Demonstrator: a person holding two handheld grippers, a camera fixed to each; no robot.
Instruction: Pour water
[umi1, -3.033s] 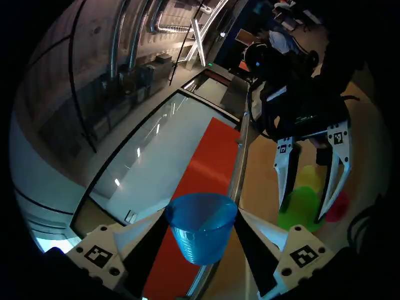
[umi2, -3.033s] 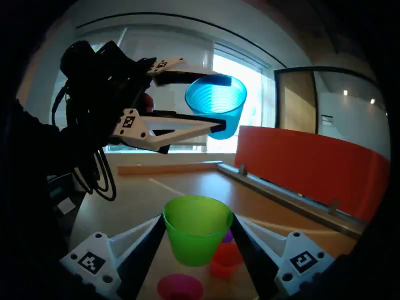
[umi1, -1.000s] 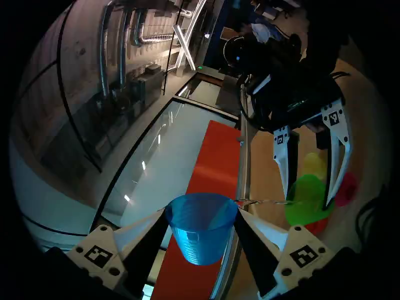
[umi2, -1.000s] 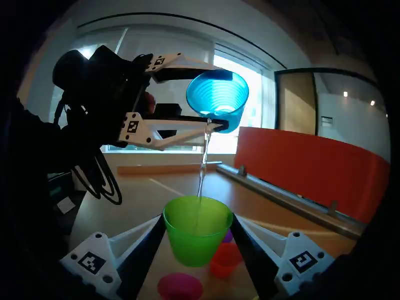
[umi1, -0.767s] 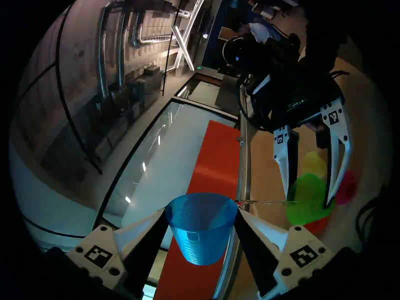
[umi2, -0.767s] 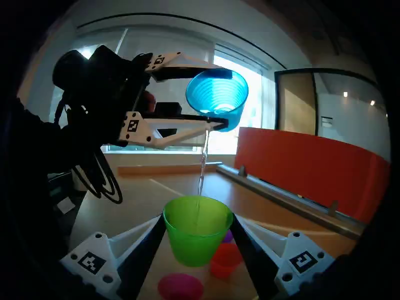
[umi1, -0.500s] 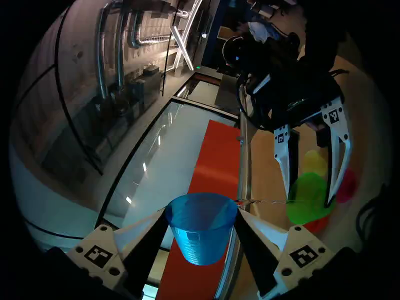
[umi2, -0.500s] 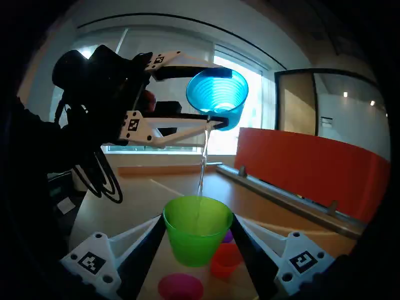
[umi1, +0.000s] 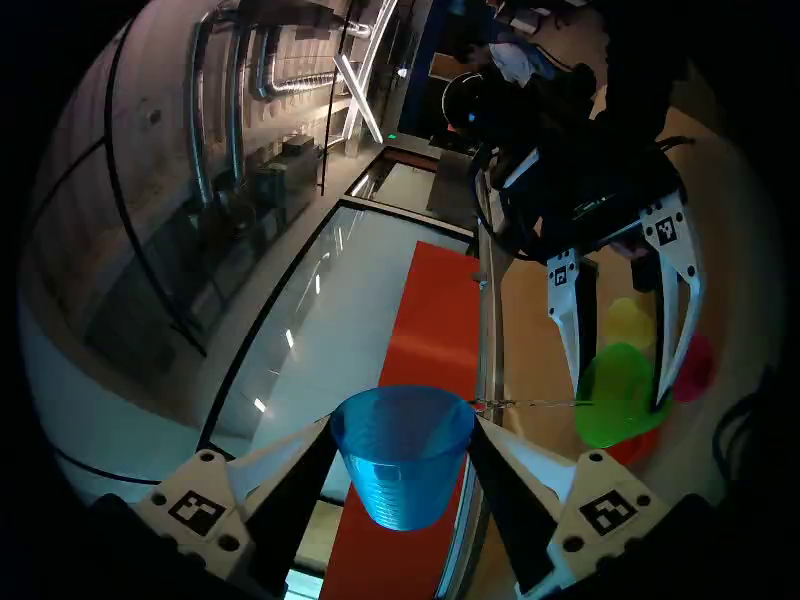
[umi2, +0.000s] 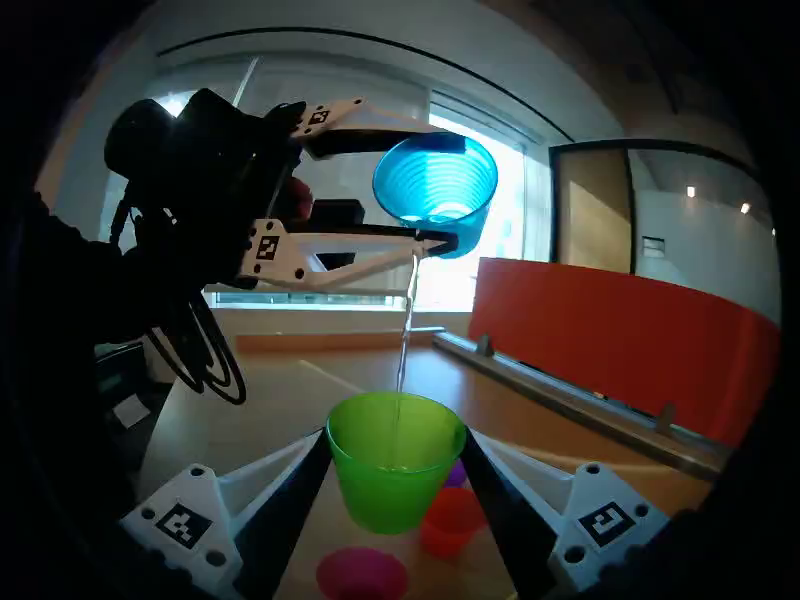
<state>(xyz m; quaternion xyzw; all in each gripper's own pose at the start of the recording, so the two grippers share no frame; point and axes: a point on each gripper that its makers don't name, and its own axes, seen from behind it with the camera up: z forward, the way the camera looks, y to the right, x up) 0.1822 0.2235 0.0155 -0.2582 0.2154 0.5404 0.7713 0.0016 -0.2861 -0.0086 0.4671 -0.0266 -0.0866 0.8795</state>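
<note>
My left gripper (umi1: 402, 455) is shut on a blue cup (umi1: 402, 455), tipped on its side high above the table. In the right gripper view the same blue cup (umi2: 435, 193) sits in the left gripper (umi2: 440, 193) at the top. A thin stream of water (umi2: 404, 335) falls from its rim into a green cup (umi2: 395, 470). My right gripper (umi2: 396, 465) is shut on that green cup, upright below the blue one. The left gripper view shows the green cup (umi1: 617, 393) in the right gripper (umi1: 618, 385), with the water stream (umi1: 525, 404) reaching it.
A pink cup (umi2: 360, 575) and an orange cup (umi2: 450, 520) stand on the wooden table (umi2: 300, 400) under the green cup. A yellow cup (umi1: 628, 323) stands farther back. An orange panel (umi2: 640, 330) with a metal rail (umi2: 590, 405) borders the table.
Three seconds ago the blue cup was less tilted and no water fell. It has since tipped and a steady stream runs into the green cup. Both grippers hold nearly still.
</note>
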